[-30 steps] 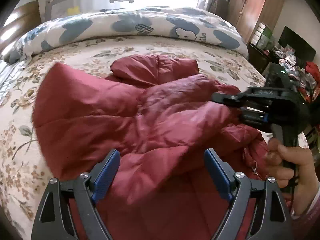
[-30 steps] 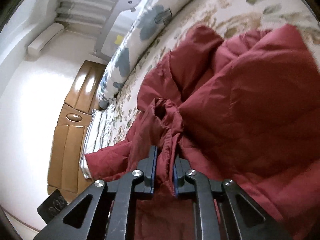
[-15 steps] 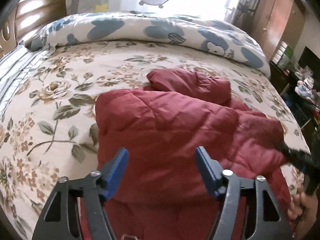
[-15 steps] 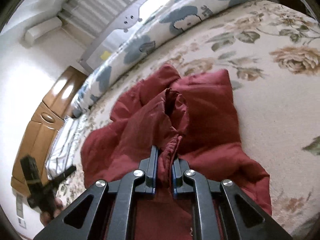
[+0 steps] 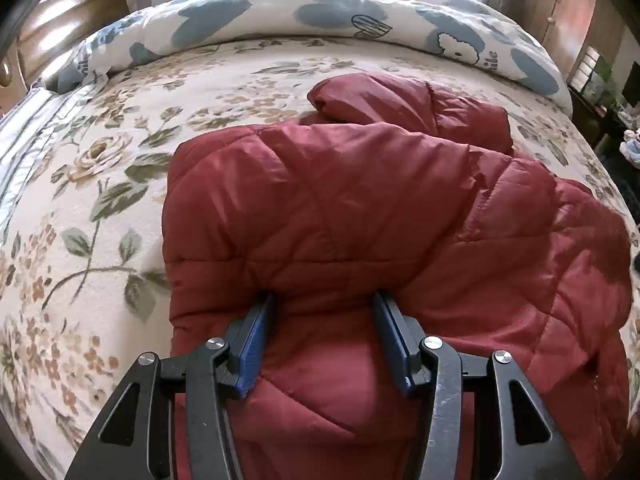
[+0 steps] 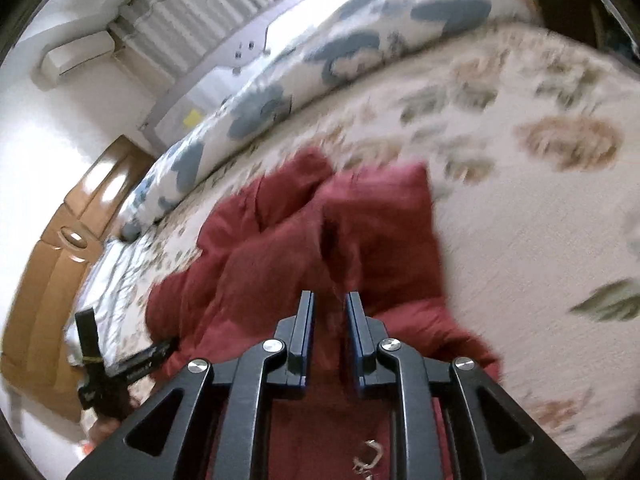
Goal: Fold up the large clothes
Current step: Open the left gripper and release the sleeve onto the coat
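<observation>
The red puffy jacket [image 5: 360,220] is lying bunched on the flowery bed [image 5: 100,208], below the blue and white quilt [image 5: 320,16]. The left hand-held gripper [image 5: 324,332] is spread wide, pushing into the jacket's near edge. The right hand-held gripper [image 6: 330,320] is pinching a red fold between narrow jaws. A fold looks halfway made. Next, the jacket needs laying flat and smoothing.

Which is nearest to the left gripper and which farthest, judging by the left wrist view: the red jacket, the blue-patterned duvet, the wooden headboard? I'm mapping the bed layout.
1. Red jacket: between and just ahead of the left gripper's fingers.
2. Blue-patterned duvet: rolled along the bed's far side.
3. Wooden headboard: far upper left corner, behind the duvet's end.
</observation>
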